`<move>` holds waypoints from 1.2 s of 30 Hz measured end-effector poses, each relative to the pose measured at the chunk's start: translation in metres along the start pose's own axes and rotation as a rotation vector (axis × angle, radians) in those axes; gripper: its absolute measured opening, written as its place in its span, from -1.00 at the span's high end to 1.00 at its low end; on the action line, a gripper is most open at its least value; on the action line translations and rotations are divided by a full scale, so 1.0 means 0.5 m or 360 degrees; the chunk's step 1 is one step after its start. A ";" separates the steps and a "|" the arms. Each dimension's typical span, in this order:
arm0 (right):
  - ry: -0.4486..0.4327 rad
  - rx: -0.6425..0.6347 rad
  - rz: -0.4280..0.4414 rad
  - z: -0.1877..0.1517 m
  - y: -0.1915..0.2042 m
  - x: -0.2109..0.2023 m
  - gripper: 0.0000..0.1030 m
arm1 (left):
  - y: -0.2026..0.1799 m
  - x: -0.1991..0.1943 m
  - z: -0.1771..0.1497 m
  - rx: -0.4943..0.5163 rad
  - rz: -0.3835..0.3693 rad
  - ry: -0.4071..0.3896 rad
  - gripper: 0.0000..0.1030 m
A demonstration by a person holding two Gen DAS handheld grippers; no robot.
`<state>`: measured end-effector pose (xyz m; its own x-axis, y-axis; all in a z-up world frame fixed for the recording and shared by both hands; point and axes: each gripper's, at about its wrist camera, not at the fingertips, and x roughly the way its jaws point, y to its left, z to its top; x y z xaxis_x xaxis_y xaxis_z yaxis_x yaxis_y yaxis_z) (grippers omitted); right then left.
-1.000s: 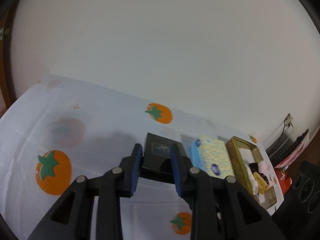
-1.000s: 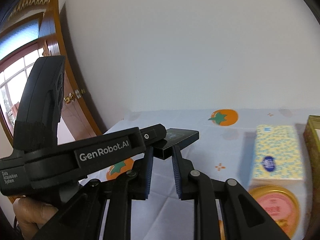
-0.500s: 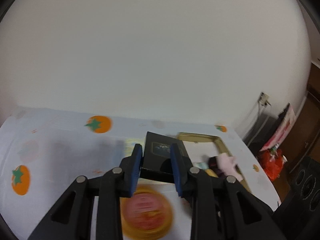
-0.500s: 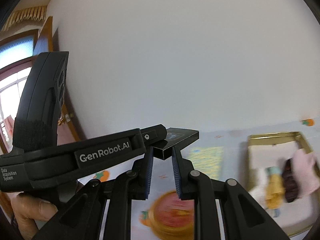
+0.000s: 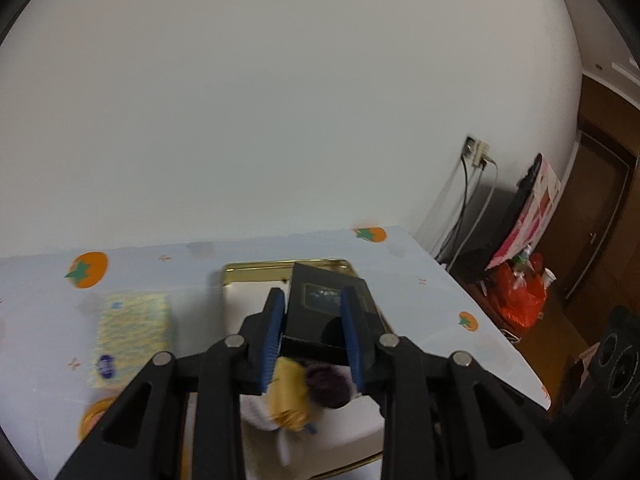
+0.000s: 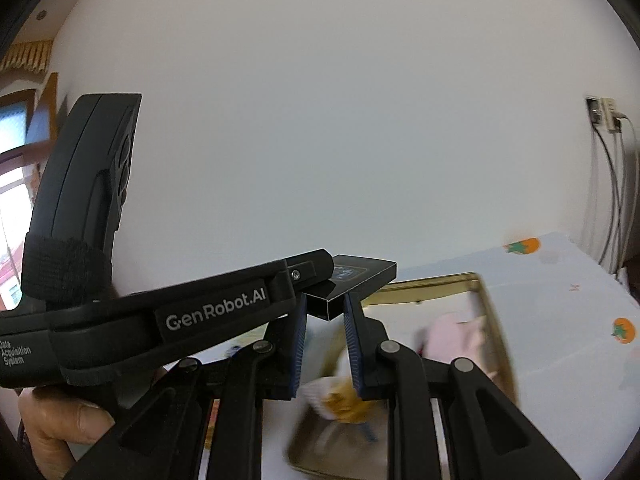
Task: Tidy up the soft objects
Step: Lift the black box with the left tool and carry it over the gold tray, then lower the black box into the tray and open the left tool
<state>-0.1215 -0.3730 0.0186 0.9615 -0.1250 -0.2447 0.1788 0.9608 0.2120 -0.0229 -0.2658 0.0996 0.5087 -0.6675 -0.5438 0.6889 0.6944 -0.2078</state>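
The soft things (image 5: 304,384) lie in a gold tray (image 5: 256,268) on my tabletop (image 5: 420,292), which has a white cloth with orange fruit prints. In the left wrist view I see a yellow soft thing (image 5: 289,394), a dark purple one (image 5: 330,386) just beside it, and a white one (image 5: 256,408) under them. They look blurry. In the right wrist view a pink soft thing (image 6: 452,334) lies in the tray too.

To the left of the tray sits a yellow and blue pack (image 5: 130,330), near it but not touching. A round orange lid (image 5: 94,416) peeks out closer to me, partly hidden.

My left hand-held gripper (image 5: 312,322) is closed tight on a small black box (image 5: 328,308). The blue pads (image 5: 274,332) press on both sides of it, and the box hangs in the air above the tray.

My right hand-held gripper (image 6: 325,346) has its jaws a little apart with nothing between them. It sits just under the corner of the black box. A hand (image 6: 64,426) holds the left one low in that view.
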 end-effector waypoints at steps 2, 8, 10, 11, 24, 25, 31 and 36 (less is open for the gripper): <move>0.0003 0.0006 -0.0020 0.002 -0.026 0.001 0.59 | -0.025 0.024 0.003 0.0020 0.0001 0.0020 0.49; 0.0037 0.0046 -0.0053 0.000 -0.103 0.008 0.59 | -0.067 0.092 0.003 0.0043 0.0007 0.0079 0.49; 0.0050 0.0058 -0.0059 -0.004 -0.115 0.010 0.59 | -0.080 0.110 0.004 0.0046 0.0016 0.0094 0.49; 0.0059 0.0063 -0.0061 -0.005 -0.124 0.012 0.59 | -0.083 0.119 0.004 0.0046 0.0017 0.0103 0.49; 0.0133 0.0086 -0.0099 -0.006 -0.143 0.063 0.59 | -0.075 0.181 -0.003 0.0024 -0.0004 0.0181 0.49; 0.0139 0.0085 -0.0099 -0.009 -0.148 0.070 0.59 | -0.074 0.185 -0.004 0.0021 -0.0001 0.0185 0.49; 0.0196 0.0094 -0.0097 -0.023 -0.155 0.095 0.59 | -0.061 0.211 -0.013 0.0003 0.0013 0.0224 0.49; 0.0246 0.0109 -0.0075 -0.042 -0.172 0.124 0.59 | -0.045 0.232 -0.024 -0.0008 0.0034 0.0263 0.48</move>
<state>-0.0813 -0.4582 -0.0345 0.9091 -0.1246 -0.3974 0.2415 0.9351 0.2593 0.0142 -0.3555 0.0315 0.4313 -0.5993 -0.6744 0.6758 0.7098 -0.1986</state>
